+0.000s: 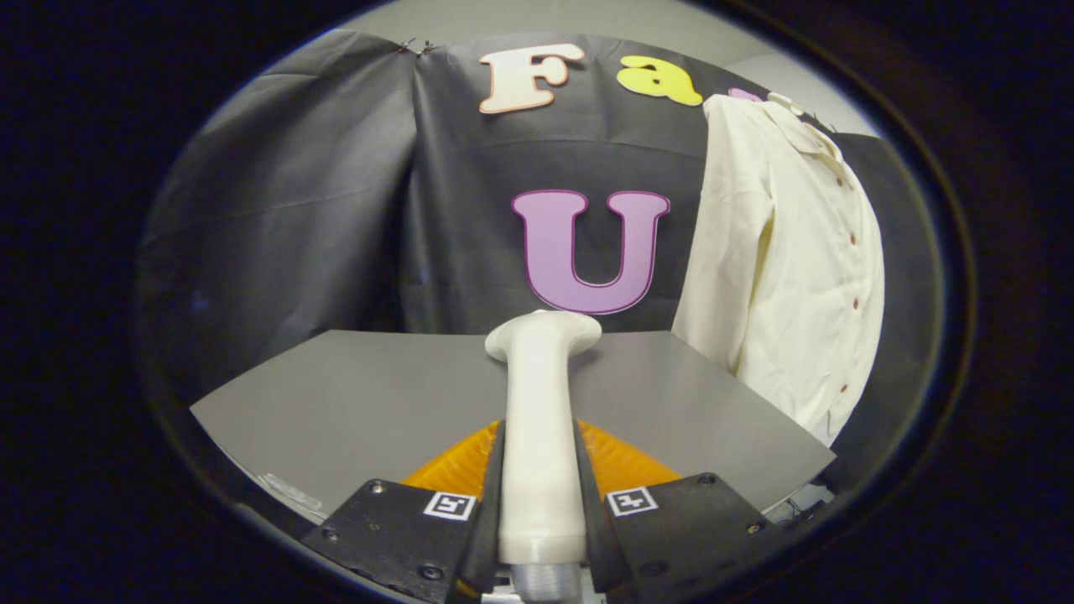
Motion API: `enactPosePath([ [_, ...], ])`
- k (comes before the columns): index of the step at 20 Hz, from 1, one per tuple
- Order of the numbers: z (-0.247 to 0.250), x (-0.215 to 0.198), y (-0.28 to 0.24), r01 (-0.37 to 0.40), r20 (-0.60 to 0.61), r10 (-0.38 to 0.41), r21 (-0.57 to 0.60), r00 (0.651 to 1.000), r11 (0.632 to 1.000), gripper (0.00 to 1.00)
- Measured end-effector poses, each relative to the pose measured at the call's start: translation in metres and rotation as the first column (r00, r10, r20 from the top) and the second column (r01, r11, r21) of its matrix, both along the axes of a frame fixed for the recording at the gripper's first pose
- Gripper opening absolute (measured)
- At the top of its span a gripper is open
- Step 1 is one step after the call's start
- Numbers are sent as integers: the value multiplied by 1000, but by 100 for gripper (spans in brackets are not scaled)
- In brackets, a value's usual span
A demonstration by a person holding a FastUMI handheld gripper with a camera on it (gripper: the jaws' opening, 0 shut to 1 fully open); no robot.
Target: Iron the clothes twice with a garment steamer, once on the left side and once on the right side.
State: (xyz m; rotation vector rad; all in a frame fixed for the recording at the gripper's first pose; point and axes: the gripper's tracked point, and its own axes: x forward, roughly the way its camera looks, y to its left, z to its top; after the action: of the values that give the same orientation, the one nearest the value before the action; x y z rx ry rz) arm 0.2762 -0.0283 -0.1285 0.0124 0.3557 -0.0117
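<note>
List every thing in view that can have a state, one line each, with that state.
Claw: shut on the garment steamer, a finger pressing each side of its handle.
Garment steamer: held, handle between the fingers, head pointing ahead over the table, apart from the shirt.
Shirt: hanging against the booth wall beyond the fingers to the right, buttoned up.
Table: grey top, bare around the steamer.

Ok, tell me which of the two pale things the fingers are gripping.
The garment steamer: its white handle sits clamped between the fingers, over the grey table. The cream shirt hangs apart, ahead and to the right.
</note>
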Motion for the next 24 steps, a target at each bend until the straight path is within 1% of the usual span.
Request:
enactPosePath([
  [2, 3, 0, 1, -8, 11, 8, -22, 1000, 1000, 42],
  [5, 9, -2, 0, -7, 66, 9, -30, 998, 1000, 41],
  [10, 15, -8, -1, -3, 99, -2, 47, 995, 999, 40],
  [12, 25, -18, 3, -32, 133, 23, 66, 991, 997, 40],
  [15, 45, -36, 1, -53, 196, 44, 40, 980, 998, 40],
  [17, 53, -47, 0, -64, 212, 59, 17, 975, 998, 40],
  [21, 71, -70, -9, -71, 261, 73, -16, 963, 997, 40],
  [24, 86, -85, -26, -51, 297, 51, -10, 953, 999, 39],
])
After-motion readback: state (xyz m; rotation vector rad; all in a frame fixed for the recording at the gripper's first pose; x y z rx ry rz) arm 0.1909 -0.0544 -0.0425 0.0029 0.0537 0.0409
